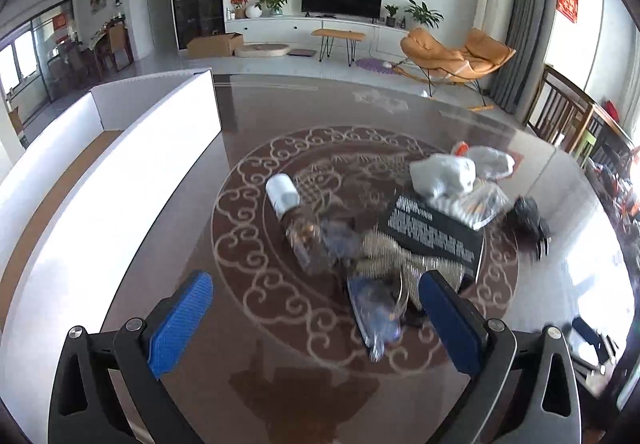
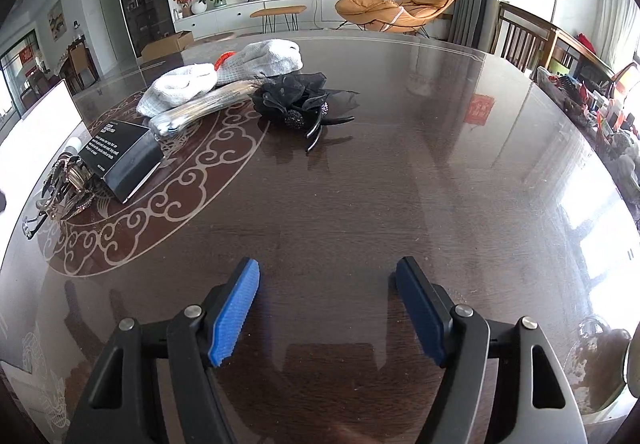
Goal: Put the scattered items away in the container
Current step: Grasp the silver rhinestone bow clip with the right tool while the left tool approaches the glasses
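both grippers stand released with nothing between the pads: the left gripper (image 1: pixel 316 318) hangs over the near edge of the clutter, the right gripper (image 2: pixel 328 308) over bare tabletop (image 2: pixel 400 184) well to the right of it.

the scattered items lie in a loose heap on the table's scroll pattern, right of the white container (image 1: pixel 120 164), which is open-topped and looks empty in the part that shows. the black box (image 2: pixel 120 156) is stiff and flat-sided, probably light, best pinched across its short faces. the white-capped bottle (image 1: pixel 286 200) lies on its side and would likely roll or slip, so a grip across the body suits it. the grey knitted cloths (image 2: pixel 272 58) are soft and will sag; pinch a bunched fold. the black mesh hair clip (image 2: pixel 304 102) sits apart on the right, light and snaggy, safest taken at its hard claw. the tangle of beaded hairbands (image 2: pixel 68 180) near the left gripper may drag neighbours along.

the container's tall near wall must be cleared on any carry. the right side of the table is open; its far rim is well away.
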Motion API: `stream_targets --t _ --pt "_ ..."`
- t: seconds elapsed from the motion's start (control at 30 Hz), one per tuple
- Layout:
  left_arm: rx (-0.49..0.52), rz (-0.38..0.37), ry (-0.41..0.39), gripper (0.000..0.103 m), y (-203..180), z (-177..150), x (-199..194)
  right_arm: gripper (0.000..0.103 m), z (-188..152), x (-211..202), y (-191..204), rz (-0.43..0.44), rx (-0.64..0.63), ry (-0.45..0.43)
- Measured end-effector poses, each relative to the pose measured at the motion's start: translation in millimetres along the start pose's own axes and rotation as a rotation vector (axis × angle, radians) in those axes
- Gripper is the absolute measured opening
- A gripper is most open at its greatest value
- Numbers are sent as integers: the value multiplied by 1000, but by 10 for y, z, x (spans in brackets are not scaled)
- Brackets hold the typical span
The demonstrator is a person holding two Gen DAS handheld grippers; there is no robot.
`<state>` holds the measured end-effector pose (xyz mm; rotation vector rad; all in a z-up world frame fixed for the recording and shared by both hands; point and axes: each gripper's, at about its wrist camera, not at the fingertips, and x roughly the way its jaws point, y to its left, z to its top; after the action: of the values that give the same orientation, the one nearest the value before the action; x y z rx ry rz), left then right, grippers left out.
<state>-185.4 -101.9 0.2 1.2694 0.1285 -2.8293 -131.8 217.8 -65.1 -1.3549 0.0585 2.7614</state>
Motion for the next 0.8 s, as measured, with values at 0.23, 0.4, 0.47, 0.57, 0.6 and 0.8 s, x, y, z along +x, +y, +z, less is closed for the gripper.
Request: stream_targets --t 0.23,0.4,0.47,0.57,0.6,0.8 --pt "115 -117 112 103 -439 53 476 73 1 2 0 0 1 0" --pt "243 -225 209 103 -430 -498 408 73 0 2 0 0 1 0" --pt "245 -237 234 103 -281 -668 335 73 -1 3 -2 0 1 0" --pt "201 -181 207 103 46 -780 183 73 -2 1 -1 0 1 0" --pt "182 -159 197 103 150 -803 145 73 -2 1 0 0 1 0" --pt "140 -53 170 103 390 -877 192 73 64 12 60 63 8 2"
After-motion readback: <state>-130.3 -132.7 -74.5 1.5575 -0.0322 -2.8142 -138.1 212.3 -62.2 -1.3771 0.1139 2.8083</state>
